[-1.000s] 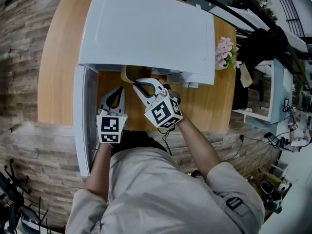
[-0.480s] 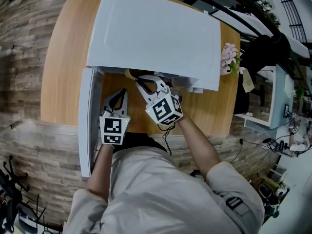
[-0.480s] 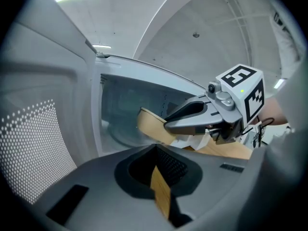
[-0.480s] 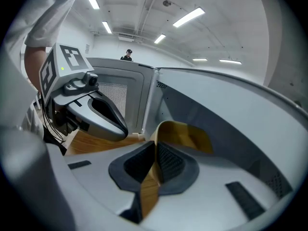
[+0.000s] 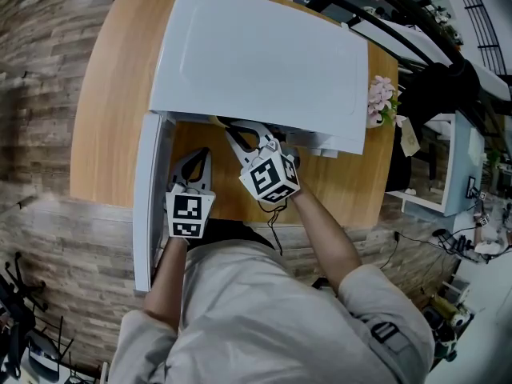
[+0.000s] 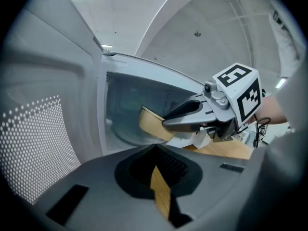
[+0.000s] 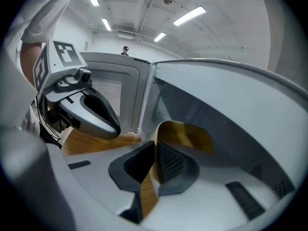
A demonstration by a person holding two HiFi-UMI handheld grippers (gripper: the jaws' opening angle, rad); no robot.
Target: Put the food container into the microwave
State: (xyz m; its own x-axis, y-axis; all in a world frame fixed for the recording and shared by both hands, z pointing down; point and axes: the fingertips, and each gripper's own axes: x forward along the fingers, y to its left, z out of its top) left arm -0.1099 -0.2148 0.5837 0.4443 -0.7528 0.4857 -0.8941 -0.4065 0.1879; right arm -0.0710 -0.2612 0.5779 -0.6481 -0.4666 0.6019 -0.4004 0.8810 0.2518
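A white microwave [image 5: 256, 54] stands on a wooden table [image 5: 112, 94], its door [image 5: 148, 206] swung open to the left. My right gripper [image 5: 240, 134] is at the cavity mouth, shut on the rim of a yellow-tan food container [image 7: 185, 134]. The container sits just inside the opening, and the microwave's top mostly hides it in the head view. From the left gripper view the container [image 6: 151, 124] is held out ahead of the right gripper's fingers [image 6: 187, 117]. My left gripper [image 5: 194, 160] hangs beside the door, shut and holding nothing.
Pink flowers [image 5: 381, 98] stand at the microwave's right side. The open door's perforated inner panel [image 6: 33, 148] is close on the left gripper's left. A white shelf unit [image 5: 448, 166] and cables lie off the table's right.
My right gripper has pushed the container further into the microwave's opening, so less of it shows under the top edge. The left gripper has barely moved.
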